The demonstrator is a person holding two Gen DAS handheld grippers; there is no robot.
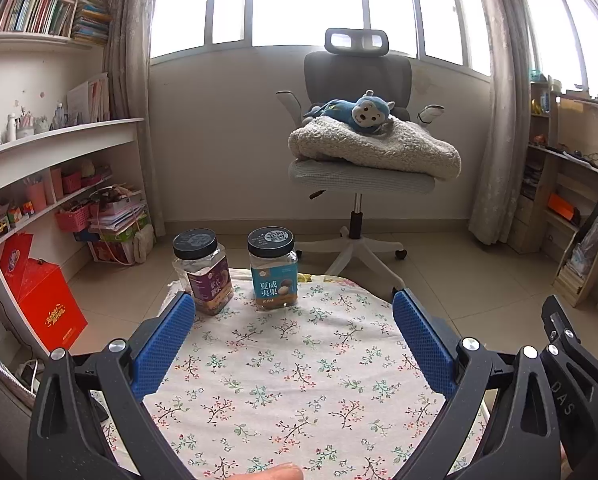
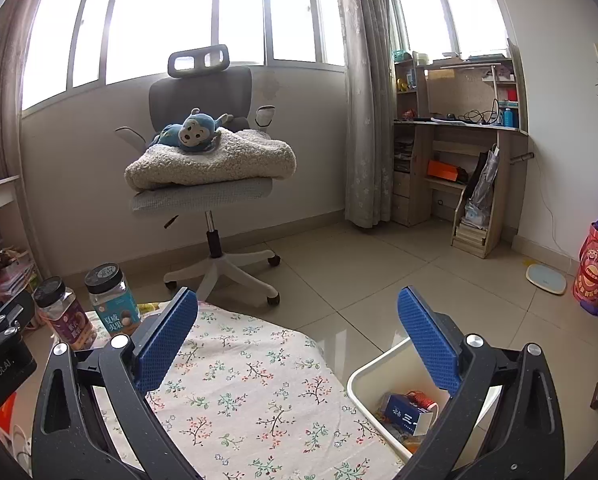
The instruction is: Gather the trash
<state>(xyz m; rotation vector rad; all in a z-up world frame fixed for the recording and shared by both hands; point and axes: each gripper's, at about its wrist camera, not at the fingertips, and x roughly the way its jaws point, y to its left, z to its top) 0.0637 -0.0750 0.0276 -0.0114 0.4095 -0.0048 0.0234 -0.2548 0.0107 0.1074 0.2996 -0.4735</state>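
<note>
Floral tablecloth (image 1: 283,368) holds only two jars (image 1: 273,268) at its far edge; left gripper (image 1: 291,340) and right gripper (image 2: 299,344) gape empty, trash already binned (image 2: 363,384).

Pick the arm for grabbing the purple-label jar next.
Left, probably. The purple-label jar sits just past the left tongs' left fingertip, jaws open. The right tongs point toward the white bin, jar far off to their left.

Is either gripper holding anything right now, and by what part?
Nothing is held: left gripper and right gripper both have fingers spread apart.
</note>
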